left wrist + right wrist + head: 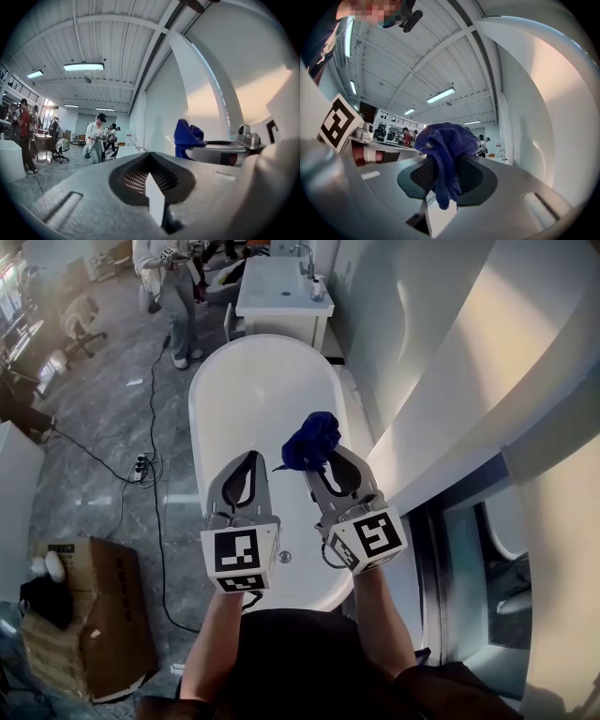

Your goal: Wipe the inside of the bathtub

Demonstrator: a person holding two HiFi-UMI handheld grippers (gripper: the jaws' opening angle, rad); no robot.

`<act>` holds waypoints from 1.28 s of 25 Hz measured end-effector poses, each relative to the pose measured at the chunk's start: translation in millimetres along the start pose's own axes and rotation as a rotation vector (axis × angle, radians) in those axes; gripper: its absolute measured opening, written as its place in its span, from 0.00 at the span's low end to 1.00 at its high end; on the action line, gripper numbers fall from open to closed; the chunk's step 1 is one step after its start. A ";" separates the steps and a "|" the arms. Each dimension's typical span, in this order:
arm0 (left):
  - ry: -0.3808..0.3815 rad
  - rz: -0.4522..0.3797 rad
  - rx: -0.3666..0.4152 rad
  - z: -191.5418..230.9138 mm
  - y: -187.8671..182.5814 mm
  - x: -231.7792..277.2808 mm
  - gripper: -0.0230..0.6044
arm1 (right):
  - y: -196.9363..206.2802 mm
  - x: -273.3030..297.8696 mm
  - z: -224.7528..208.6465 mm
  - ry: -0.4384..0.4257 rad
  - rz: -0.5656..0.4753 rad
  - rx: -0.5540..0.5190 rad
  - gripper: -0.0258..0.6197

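Grey marbled floor (103,427), cardboard box (103,615), white vanity (281,292), ceiling strip lights (83,67).

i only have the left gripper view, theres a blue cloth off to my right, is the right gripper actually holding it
Observer: Yes. In the right gripper view the blue cloth is pinched between the jaws of the right gripper, with an end hanging below.
Operator: cant see the tub at all, where is it
Observer: In the head view the white bathtub lies right below both grippers, running away from the person.
Operator: and my left gripper
Observer: The left gripper is over the tub's near half, beside the right one. The drain shows between their marker cubes.
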State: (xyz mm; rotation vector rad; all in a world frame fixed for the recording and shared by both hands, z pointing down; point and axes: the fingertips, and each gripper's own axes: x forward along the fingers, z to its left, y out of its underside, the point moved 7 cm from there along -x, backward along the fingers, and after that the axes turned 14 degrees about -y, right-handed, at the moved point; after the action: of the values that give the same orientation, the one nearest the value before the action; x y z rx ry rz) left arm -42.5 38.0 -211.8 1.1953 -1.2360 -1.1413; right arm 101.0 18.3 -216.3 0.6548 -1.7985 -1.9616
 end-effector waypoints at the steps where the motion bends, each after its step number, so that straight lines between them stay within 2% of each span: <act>1: -0.002 -0.002 0.004 -0.4 -0.9 -0.1 0.04 | -0.4 0.2 0.1 -0.004 0.001 -0.004 0.22; 9: -0.013 0.011 -0.034 2.6 1.0 5.9 0.04 | 3.4 1.8 -0.3 -0.017 0.015 0.006 0.22; 20: 0.000 0.046 -0.031 3.2 12.1 12.5 0.04 | 18.4 -0.3 -5.0 0.002 0.072 0.027 0.22; 32: 0.014 0.048 -0.034 -0.7 12.1 11.9 0.04 | 19.2 0.0 -5.2 0.013 0.081 0.017 0.22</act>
State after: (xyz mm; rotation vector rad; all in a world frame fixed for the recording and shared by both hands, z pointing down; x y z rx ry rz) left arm -41.9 26.8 -199.1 1.1406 -1.2243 -1.1130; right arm 103.6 12.3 -197.6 0.5890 -1.8069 -1.8873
